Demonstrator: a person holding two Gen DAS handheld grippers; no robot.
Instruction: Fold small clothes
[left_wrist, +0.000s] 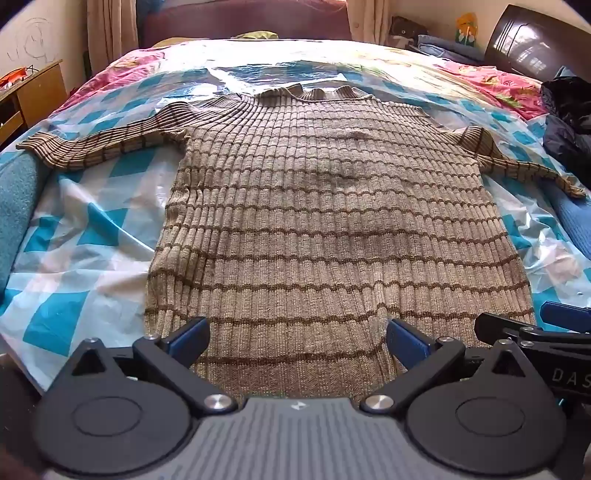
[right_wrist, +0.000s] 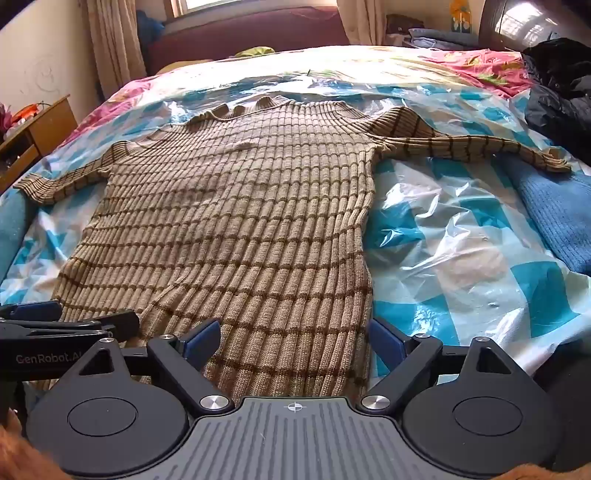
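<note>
On the bed, left wrist view: tan striped sweater (left_wrist: 314, 221) lies flat, front up, on a blue-and-white checked plastic sheet (left_wrist: 92, 266), both sleeves spread out sideways, collar at the far end. Left gripper (left_wrist: 297, 338) sits over the hem, jaws wide apart, blue pads on either side of the knit, nothing clamped. Right gripper's arm pokes in at the lower right edge. Dark jacket (left_wrist: 565, 110) piled at far right.

Right wrist view: same sweater (right_wrist: 229, 229), shifted left in frame. Right gripper (right_wrist: 293, 338) spread wide at the hem's right corner, holding nothing; one pad over knit, the other over plastic. Only this view shows a blue knit garment (right_wrist: 557, 218) under the right sleeve's cuff, and the left gripper's arm at lower left.
</note>
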